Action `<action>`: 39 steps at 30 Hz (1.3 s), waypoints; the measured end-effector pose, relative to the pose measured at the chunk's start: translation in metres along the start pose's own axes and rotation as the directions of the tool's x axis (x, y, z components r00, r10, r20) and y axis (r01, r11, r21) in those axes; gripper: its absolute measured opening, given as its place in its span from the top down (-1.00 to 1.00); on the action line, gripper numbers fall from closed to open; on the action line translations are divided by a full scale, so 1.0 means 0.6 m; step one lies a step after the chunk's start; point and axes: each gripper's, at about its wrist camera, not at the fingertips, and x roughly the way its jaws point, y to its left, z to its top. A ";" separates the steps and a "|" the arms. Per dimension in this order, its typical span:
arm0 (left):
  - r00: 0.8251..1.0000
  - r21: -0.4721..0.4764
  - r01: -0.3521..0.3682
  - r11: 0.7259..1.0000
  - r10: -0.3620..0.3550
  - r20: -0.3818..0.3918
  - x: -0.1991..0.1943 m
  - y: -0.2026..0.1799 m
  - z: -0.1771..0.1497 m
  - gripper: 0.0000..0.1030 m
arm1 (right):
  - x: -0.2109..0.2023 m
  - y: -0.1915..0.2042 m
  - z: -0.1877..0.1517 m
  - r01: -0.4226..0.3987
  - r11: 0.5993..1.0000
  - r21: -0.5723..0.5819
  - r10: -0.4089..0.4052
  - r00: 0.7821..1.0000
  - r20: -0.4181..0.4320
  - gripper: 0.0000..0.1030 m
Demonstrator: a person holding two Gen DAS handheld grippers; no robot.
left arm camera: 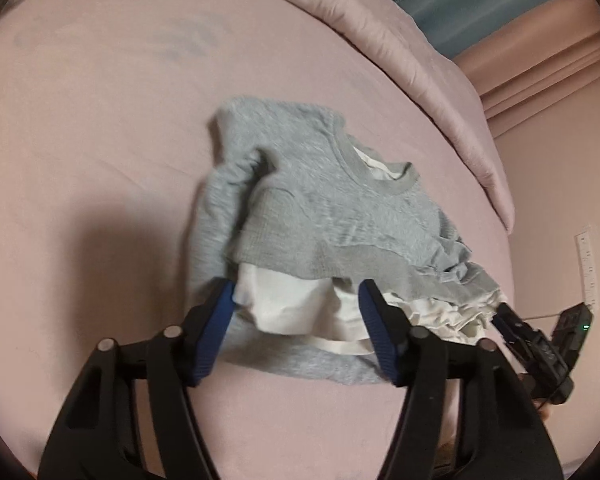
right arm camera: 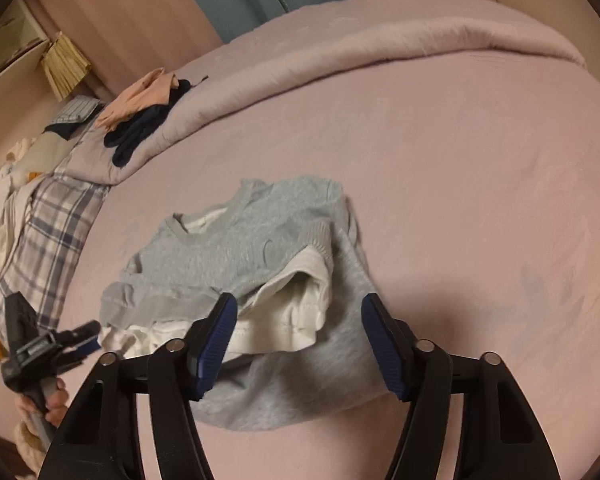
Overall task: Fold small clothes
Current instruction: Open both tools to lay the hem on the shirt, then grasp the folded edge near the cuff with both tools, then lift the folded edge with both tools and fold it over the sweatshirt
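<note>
A small grey sweatshirt [left arm camera: 320, 204] with a white inner layer lies partly folded on the pink bed sheet [left arm camera: 100, 160]; it also shows in the right wrist view [right arm camera: 228, 248]. My left gripper [left arm camera: 296, 300] is open, its blue-padded fingers straddling the white hem just above the cloth. My right gripper [right arm camera: 298, 312] is open over the same near edge, holding nothing. The other gripper shows at the right edge of the left wrist view [left arm camera: 504, 316] and at the left edge of the right wrist view [right arm camera: 88, 336].
A rolled pink duvet [right arm camera: 380, 44] runs along the far side of the bed. Peach and navy clothes [right arm camera: 140, 112] lie on it. A plaid pillow [right arm camera: 48, 220] and white garments [right arm camera: 0, 208] sit at the left. A wall with a ruler strip [left arm camera: 588, 268] stands right.
</note>
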 end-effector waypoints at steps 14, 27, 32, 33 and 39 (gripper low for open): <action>0.995 0.013 0.053 0.998 -0.054 0.085 -0.008 -0.040 0.061 0.70 | -0.005 0.028 0.047 -0.124 0.992 0.020 0.122 0.990 0.071 0.87; 0.995 -0.013 -0.001 1.000 0.003 0.096 0.079 -0.041 0.178 0.71 | 0.112 0.036 0.139 -0.042 0.992 0.115 0.038 0.999 0.037 0.87; 0.998 -0.044 -0.022 0.999 0.025 0.062 0.126 -0.020 0.195 0.65 | 0.189 0.012 0.145 0.037 0.986 0.162 -0.028 0.998 -0.060 0.87; 0.998 -0.056 -0.025 0.998 0.028 0.056 0.129 -0.018 0.198 0.63 | 0.197 0.008 0.145 0.038 0.984 0.176 -0.026 0.997 -0.070 0.87; 0.998 -0.015 0.007 1.000 -0.006 0.057 0.097 -0.025 0.195 -0.09 | 0.187 -0.003 0.142 0.003 0.973 0.230 0.014 0.997 -0.075 0.81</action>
